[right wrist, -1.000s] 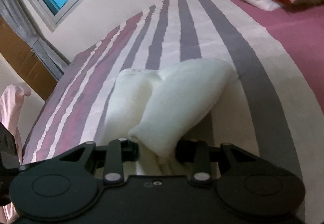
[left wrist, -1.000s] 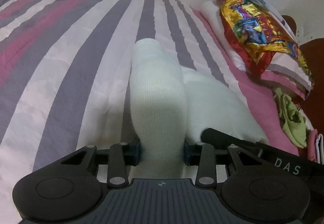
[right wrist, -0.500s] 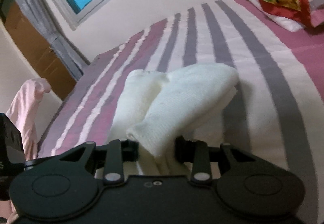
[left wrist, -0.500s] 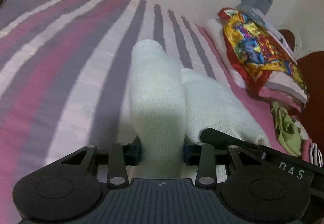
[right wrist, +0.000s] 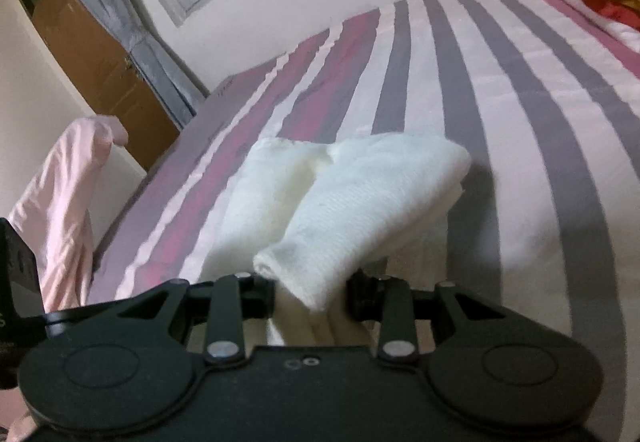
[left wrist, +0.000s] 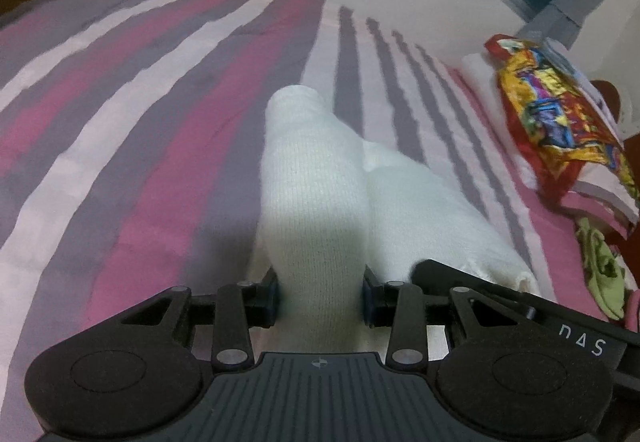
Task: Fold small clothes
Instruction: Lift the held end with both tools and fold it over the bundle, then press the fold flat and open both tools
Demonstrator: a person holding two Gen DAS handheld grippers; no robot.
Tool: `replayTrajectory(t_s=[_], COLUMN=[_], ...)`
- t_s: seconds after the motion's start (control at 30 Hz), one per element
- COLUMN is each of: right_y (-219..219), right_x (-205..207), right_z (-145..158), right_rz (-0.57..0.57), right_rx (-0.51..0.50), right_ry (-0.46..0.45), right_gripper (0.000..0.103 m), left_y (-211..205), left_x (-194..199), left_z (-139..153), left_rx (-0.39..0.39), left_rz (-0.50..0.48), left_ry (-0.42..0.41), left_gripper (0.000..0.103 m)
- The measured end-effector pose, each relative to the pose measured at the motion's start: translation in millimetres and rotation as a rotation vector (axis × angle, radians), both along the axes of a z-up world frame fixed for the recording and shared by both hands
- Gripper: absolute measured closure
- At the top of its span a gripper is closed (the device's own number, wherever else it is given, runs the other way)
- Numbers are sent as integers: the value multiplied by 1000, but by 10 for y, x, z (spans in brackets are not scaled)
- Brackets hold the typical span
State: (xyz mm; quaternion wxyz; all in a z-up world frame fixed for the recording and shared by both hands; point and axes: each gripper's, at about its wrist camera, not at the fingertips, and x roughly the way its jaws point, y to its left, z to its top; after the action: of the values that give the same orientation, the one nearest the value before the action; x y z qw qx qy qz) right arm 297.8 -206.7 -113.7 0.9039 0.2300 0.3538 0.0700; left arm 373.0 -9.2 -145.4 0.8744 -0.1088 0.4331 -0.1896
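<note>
The striped bedspread (left wrist: 168, 146) fills both views; since a second ago its stripes have slid sideways while the white garment (left wrist: 316, 210) stays centred at six o'clock. The left gripper (left wrist: 320, 296) and right gripper (right wrist: 310, 292) each clamp one end. Likely mid-carry; next calls for lowering it flat, edges together.

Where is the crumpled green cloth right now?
Only the left wrist view shows the crumpled green cloth: it lies at the far right edge, just below the red and yellow patterned fabric, right of the white knitted garment.
</note>
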Motion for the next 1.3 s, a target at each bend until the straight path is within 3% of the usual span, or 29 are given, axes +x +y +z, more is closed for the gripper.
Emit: replayTrajectory(t_s=[0.17, 0.33, 0.47, 0.6, 0.63, 0.73, 0.9, 1.03, 1.13, 1.2, 1.3], right_y=[58, 40, -47, -96, -117, -202, -301, -107, -53, -125, -213], right_x=[58, 56, 74, 98, 134, 291, 517, 549, 485, 503, 431], right_z=[-254, -477, -542, -473, -455, -483, -609, -465, -383, -527, -549], right_rz=[-15, -41, -55, -70, -78, -95, -102, -31, -19, -46, -70], right_rx=[-38, -95, -31, 15, 17, 58, 117, -47, -135, -143, -129], right_ry=[58, 108, 157, 149, 146, 162, 183, 90, 12, 79, 101], right_gripper=[71, 65, 58, 55, 50, 44, 53, 71, 72, 71, 68], left_y=[122, 117, 214, 211, 197, 149, 48, -11, -37, -60, -27], left_x=[74, 71, 125, 110, 154, 391, 661, 668, 632, 562, 385], left_z=[-354, -471, -459, -255, -217, -250, -399, -454, -490, -426, -280], left_rx=[-8, 8, -45, -29, -26, -15, -15, 22, 33, 40, 59], left_rz=[17, 5, 43, 67, 67, 85, 113, 123, 110, 90, 81], left_ry=[40, 34, 98, 11, -3, 24, 52, 13, 20, 16, -12], left_gripper=[64, 52, 48, 48, 48, 48, 48, 48, 48, 47, 47])
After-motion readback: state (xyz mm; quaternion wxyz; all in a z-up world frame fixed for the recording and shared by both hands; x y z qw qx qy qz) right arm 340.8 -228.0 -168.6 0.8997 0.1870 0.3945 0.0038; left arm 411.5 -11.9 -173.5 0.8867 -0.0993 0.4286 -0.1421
